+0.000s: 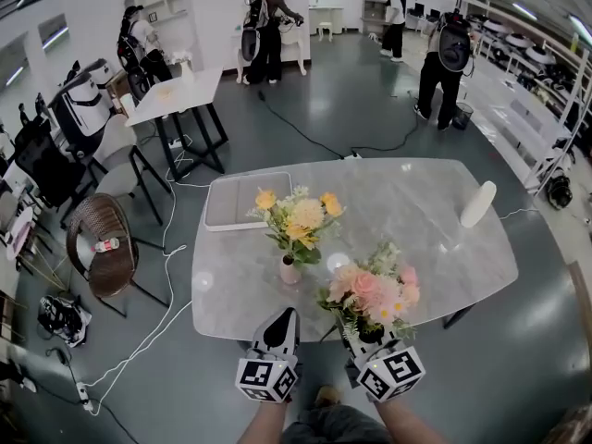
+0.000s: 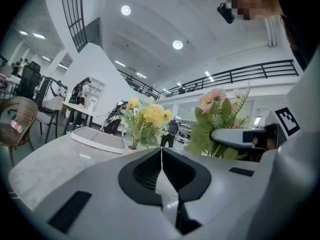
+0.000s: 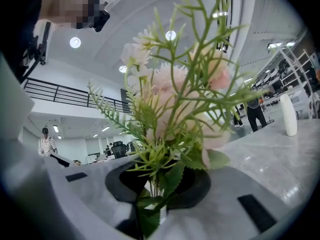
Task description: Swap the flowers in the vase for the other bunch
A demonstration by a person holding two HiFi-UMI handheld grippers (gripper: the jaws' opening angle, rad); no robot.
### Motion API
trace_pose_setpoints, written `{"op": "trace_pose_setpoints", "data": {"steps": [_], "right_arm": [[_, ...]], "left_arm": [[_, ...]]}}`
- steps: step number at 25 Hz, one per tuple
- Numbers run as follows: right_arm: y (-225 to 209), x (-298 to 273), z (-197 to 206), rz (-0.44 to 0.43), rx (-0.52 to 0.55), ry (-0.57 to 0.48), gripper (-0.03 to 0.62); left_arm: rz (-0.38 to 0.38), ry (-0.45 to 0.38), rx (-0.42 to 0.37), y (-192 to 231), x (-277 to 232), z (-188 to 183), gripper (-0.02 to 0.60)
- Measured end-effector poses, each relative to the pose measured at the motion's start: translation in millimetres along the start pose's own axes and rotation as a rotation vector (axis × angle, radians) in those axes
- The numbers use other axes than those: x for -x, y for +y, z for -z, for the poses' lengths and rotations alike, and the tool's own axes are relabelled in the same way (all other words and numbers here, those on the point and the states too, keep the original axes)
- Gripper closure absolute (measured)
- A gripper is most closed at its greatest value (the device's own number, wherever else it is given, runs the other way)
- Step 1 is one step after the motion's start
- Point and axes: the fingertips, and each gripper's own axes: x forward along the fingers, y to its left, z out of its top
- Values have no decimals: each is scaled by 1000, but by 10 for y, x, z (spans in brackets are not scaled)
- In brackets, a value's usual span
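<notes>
- Your right tool (image 1: 363,339) is clamped on the pink bunch (image 1: 372,289); held loosely, it may slip.
- Your left tool (image 1: 280,324), closed and empty, may tip the vase (image 1: 289,270).

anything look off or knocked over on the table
Nothing stands out. The yellow bunch sits upright in its vase, the tray lies flat, the white bottle stands, and no spill shows on the table. The pink bunch is simply held by its stems in the right gripper.

The marble table (image 1: 416,211) carries a grey tray (image 1: 248,200), a small vase (image 1: 289,270) of yellow flowers (image 1: 298,213) and a white bottle (image 1: 477,203)
</notes>
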Motion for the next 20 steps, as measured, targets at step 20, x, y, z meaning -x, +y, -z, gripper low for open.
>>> {"op": "trace_pose_setpoints", "data": {"steps": [20], "right_arm": [[-191,-223,110,30,-8,7,499]], "left_arm": [[28,3,-41,256,-462,93,520]]}}
